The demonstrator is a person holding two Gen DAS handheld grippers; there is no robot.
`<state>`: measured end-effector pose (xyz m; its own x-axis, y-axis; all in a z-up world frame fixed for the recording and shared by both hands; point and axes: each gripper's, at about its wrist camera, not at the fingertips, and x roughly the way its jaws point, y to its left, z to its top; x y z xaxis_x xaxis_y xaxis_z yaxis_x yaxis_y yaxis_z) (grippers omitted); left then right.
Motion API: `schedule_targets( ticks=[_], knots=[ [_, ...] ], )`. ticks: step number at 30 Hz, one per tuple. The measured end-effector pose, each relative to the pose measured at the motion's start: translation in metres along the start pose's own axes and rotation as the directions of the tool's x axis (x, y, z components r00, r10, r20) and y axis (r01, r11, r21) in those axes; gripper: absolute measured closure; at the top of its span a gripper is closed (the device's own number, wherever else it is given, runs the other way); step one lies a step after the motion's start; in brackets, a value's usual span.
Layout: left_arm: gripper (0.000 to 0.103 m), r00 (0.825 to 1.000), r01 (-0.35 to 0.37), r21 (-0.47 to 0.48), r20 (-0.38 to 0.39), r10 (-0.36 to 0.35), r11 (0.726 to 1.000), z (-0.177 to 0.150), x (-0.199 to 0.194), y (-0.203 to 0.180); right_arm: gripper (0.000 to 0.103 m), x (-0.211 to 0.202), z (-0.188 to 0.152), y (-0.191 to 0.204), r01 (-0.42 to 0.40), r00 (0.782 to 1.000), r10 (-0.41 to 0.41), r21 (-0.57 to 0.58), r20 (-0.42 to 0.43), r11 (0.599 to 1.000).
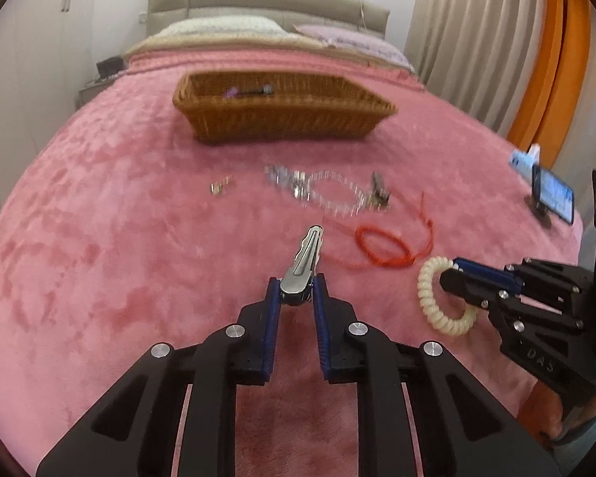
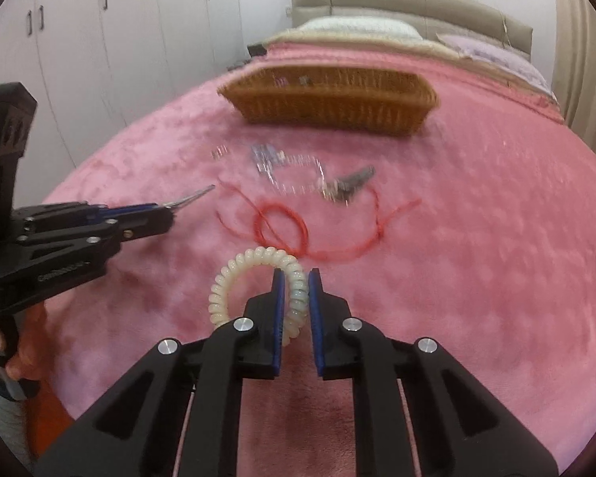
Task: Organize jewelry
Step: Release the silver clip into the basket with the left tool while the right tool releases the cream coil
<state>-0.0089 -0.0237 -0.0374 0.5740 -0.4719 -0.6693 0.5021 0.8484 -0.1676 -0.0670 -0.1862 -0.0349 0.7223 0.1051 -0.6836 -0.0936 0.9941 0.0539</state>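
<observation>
My left gripper (image 1: pixel 296 284) is shut on a silver hair clip (image 1: pixel 304 262) and holds it above the pink blanket; it also shows in the right wrist view (image 2: pixel 171 208). My right gripper (image 2: pixel 297 278) is shut on a cream spiral hair tie (image 2: pixel 254 274), also seen in the left wrist view (image 1: pixel 441 294). A wicker basket (image 1: pixel 282 119) stands farther back with a small purple-ended piece inside (image 1: pixel 250 91). On the blanket lie a red cord bracelet (image 1: pixel 381 246), a clear bead bracelet (image 1: pixel 333 192), a silver chain piece (image 1: pixel 284 177), a grey clip (image 1: pixel 377 190) and small gold earrings (image 1: pixel 220 189).
A phone on a stand (image 1: pixel 552 198) sits at the bed's right edge. Pillows (image 1: pixel 226 28) and the headboard are behind the basket. White wardrobes (image 2: pixel 99 39) stand left, curtains (image 1: pixel 476 31) right.
</observation>
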Motion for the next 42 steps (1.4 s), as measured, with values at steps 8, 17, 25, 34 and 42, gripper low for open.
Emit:
schedule_targets(
  ticks=[8,17,25,34,42],
  knots=[
    [0.088,0.984,0.002,-0.024,0.179,0.002,1.0,0.058,-0.033,-0.003,0.093,-0.039,0.068,-0.015,-0.032,0.982,0.028,0.02,0.186,0.999],
    [0.088,0.956,-0.008,-0.082,0.293,0.032,0.997,0.151,-0.017,0.014,0.093,-0.013,0.172,-0.056,0.008,0.949,-0.029,0.068,0.315,0.998],
    [0.088,0.966,-0.028,-0.145,0.251,0.064,0.989,0.208,0.059,0.048,0.093,0.083,0.23,-0.084,0.025,0.97,-0.053,0.121,0.238,0.992],
    [0.088,0.99,-0.065,-0.178,0.115,0.086,0.982,0.202,0.14,0.076,0.093,0.182,0.229,-0.097,0.007,0.999,-0.016,0.156,0.051,0.988],
    [0.087,0.994,-0.062,-0.164,0.081,0.076,0.985,0.195,0.147,0.072,0.092,0.188,0.22,-0.097,-0.001,1.0,-0.002,0.174,0.018,0.985]
  ],
)
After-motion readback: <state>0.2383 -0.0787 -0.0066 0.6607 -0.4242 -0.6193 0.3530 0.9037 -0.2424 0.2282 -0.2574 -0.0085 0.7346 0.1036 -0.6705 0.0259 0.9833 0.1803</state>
